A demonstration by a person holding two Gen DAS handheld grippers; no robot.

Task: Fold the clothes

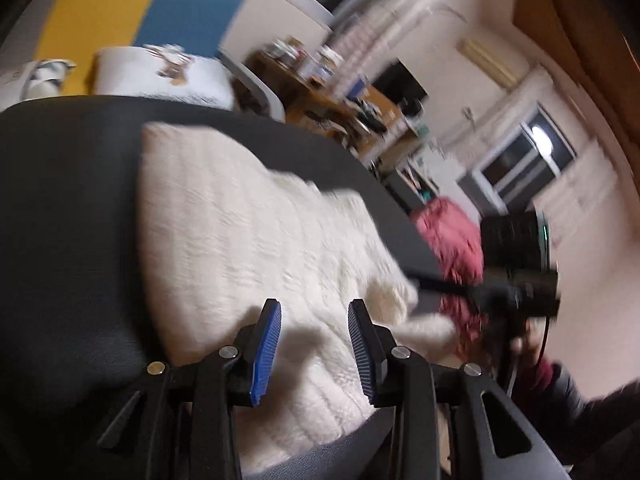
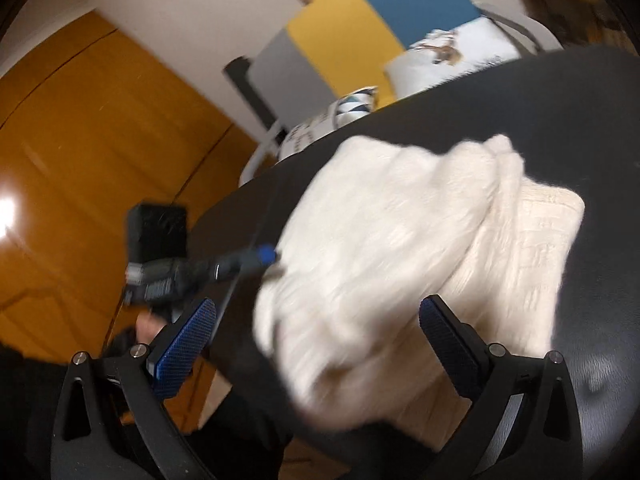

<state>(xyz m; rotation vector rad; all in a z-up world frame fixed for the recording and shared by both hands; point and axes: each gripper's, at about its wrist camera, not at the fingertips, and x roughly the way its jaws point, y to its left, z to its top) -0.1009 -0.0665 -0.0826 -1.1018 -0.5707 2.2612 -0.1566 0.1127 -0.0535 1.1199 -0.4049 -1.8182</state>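
- The jaws of the left gripper [image 1: 314, 354] stand partly apart with nothing pinched between the two blue-faced pads; the white knit garment [image 1: 256, 240] lies below and beyond them.
- The jaws of the right gripper [image 2: 316, 352] stand wide; a bunched, blurred part of the same garment [image 2: 384, 248] shows between the fingers, and the pads do not press on it.
- One garment is in view: a cream-white ribbed knit, lying on the dark table [image 1: 60, 208], folded over itself in at least two layers, the upper fold bulging over a flatter layer near the far edge.
- Two grippers are seen in all, each visible in the other's camera as a black body with a slim finger reaching toward the knit's edge; motion blur hides whether those tips touch the fabric.
- Beyond the table stand two patterned cushions [image 1: 168, 72] against a panel of yellow and blue.
- One reddish heap of cloth [image 1: 452, 236] sits past the table's right edge in the left view.
- A cluttered wooden desk [image 1: 344, 108] stands by the far wall.
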